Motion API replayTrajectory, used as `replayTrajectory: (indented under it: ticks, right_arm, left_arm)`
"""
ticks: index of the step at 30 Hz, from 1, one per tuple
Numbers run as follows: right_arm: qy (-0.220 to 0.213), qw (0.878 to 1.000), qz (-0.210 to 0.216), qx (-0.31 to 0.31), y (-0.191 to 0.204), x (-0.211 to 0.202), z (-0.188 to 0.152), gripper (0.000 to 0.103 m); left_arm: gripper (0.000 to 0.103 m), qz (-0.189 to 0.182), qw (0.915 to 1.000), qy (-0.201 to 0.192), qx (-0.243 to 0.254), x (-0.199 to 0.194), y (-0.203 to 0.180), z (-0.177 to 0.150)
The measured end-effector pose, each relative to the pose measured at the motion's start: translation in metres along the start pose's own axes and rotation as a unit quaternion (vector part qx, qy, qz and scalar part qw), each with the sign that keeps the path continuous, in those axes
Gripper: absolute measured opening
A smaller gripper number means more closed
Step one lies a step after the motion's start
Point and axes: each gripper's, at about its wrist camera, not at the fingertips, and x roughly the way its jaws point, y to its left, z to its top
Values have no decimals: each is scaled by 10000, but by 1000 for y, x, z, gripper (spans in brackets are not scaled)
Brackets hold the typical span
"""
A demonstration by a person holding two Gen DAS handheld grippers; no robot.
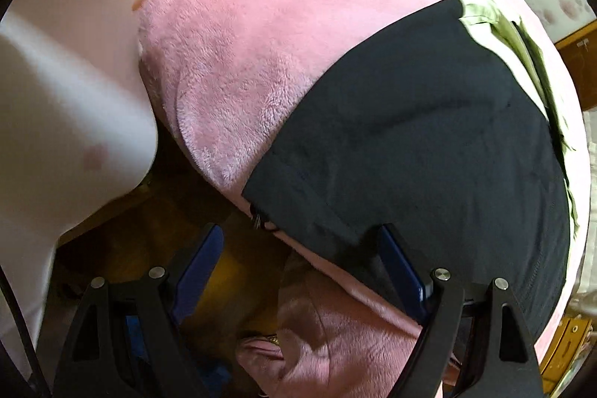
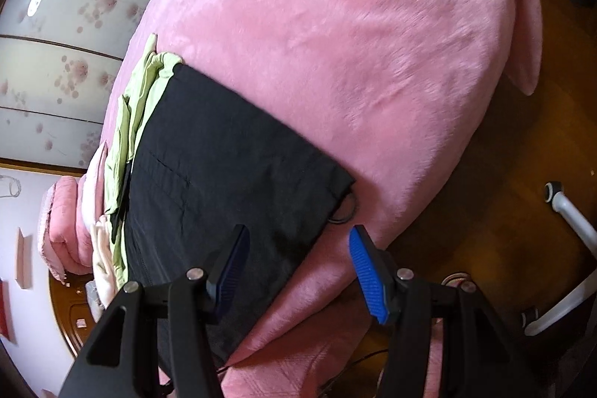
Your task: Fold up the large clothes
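We hold both the left gripper [image 1: 298, 256] and right gripper [image 2: 296, 260] apart over the black trousers' [image 2: 224, 181] near edge (drawstring end) and should pinch both corners evenly before folding.

Black garment [image 2: 231, 166]; light green clothes [image 2: 138, 99]; pink fleece blanket [image 2: 354, 43]; blue pads [image 2: 367, 271].

Soft daylight, heavy fisheye bending – near white object blurred, floor dim.

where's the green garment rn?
The green garment lies on the pink blanket, partly under the far edge of the black garment: left side of the right wrist view, upper right of the left wrist view.
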Motion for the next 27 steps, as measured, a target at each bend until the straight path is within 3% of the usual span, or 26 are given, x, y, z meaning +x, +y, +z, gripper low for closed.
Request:
replayTrajectory:
  ticks: [9, 12, 15, 17, 19, 20, 23, 27]
  right_arm:
    - [-9, 9991, -325, -278, 23, 27, 5, 57]
    - [-80, 9972, -552, -492, 32, 29, 4, 55]
    - [-118, 9951, -677, -715, 34, 26, 4, 40]
    - [-125, 9935, -760, -840, 35, 22, 5, 24]
    - [-105, 9920, -850, -933, 38, 19, 8, 16]
    - [-98, 9912, -869, -993, 41, 17, 8, 14]
    - [95, 9905, -967, -972, 51, 10, 13, 11]
    - [311, 9961, -442, -704, 74, -10, 25, 9]
  left_arm:
    - [82, -88, 9994, -153, 307, 14, -8, 12]
    - [72, -132, 9988, -8, 469, 16, -16, 18]
    - [65, -165, 9984, 275, 461, 18, -17, 24]
    - [44, -174, 9978, 467, 436, 15, -20, 26]
    - [24, -139, 9972, 521, 522, 11, -26, 25]
    - [20, -137, 9965, 536, 621, 6, -32, 24]
    - [18, -181, 9957, 480, 768, -10, -50, 22]
    - [17, -492, 9955, 544, 592, -38, -73, 26]
